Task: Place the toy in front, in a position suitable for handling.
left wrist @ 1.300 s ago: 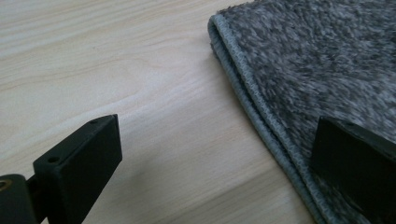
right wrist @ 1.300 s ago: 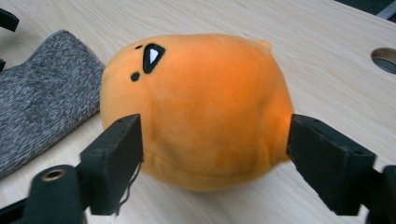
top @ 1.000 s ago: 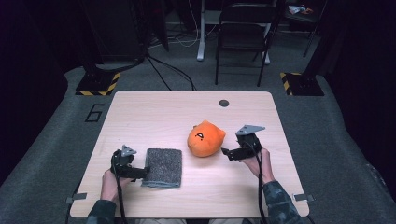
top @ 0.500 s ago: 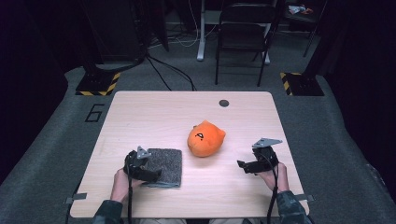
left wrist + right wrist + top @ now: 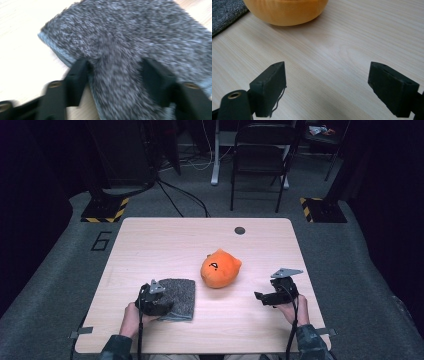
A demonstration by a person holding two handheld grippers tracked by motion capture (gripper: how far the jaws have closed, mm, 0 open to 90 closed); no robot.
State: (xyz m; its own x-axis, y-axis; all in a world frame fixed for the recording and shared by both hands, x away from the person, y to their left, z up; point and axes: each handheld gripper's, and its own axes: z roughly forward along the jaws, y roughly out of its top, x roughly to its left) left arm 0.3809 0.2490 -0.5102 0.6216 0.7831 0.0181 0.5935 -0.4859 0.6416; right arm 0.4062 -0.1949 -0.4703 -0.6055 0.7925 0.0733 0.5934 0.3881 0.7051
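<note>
Left tongs (image 5: 115, 75) just closing, pinching grey cloth (image 5: 130, 40); right tongs (image 5: 327, 87) released above table (image 5: 342, 50).

Left claw (image 5: 161, 301) just closing (gripping); right claw (image 5: 261, 297) agape.

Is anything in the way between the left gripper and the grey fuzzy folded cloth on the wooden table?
Nothing visible. The left gripper is already at the grey fuzzy folded cloth; its jaws have just been closing, with a bunched ridge of cloth between them.
</note>
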